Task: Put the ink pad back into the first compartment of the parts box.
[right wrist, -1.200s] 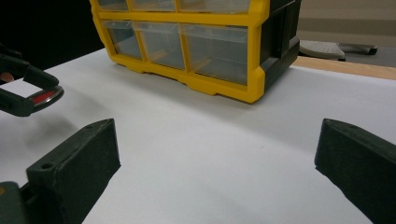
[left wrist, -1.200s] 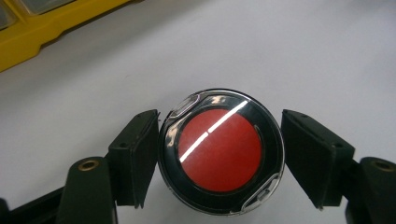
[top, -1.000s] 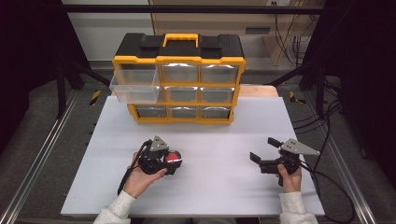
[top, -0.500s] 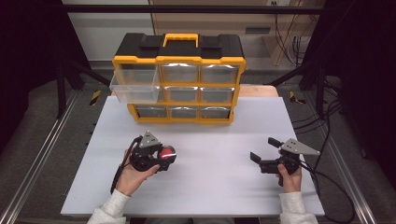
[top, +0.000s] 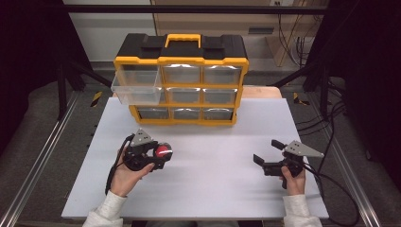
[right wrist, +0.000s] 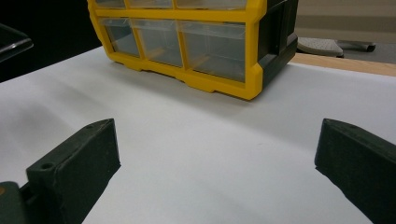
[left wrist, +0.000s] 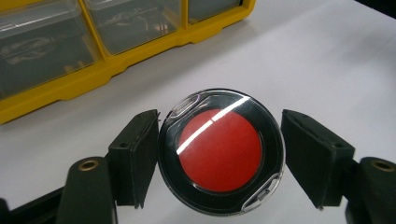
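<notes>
A round black case with a red centre hangs just above the white table, and my left gripper is shut on its sides. From above, the case and the left gripper are at the left of the table, in front of the yellow drawer organizer. My right gripper rests at the right of the table, open, with nothing between its jaws. In its own view the right gripper faces the organizer.
The organizer has clear drawers and a black top with a yellow handle. One clear drawer on its left side is pulled out over the table. The organizer's lower drawers are close ahead of the left gripper. Cables trail at the right.
My left gripper has carried the round case up the table and a little left, toward the organizer. The right gripper has stayed where it was.
</notes>
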Tool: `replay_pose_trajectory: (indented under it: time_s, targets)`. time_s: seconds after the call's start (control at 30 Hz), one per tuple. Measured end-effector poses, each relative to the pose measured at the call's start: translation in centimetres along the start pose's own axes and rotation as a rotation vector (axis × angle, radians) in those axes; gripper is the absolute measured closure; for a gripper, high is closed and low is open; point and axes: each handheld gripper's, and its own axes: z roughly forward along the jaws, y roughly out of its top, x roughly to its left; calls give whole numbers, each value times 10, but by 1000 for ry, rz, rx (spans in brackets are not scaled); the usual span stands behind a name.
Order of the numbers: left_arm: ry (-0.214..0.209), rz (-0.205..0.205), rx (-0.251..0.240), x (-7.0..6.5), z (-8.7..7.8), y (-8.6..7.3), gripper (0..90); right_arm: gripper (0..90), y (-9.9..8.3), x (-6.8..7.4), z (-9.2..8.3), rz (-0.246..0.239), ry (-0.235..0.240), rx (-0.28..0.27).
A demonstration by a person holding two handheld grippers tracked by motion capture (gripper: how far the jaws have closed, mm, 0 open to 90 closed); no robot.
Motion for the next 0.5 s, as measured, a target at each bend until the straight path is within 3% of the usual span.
replay_pose_trajectory:
  time_s: [0.5]
  targets:
    - [21, -14, -45, 10, -21, 5, 298, 4, 0, -1, 1, -5, 1, 5]
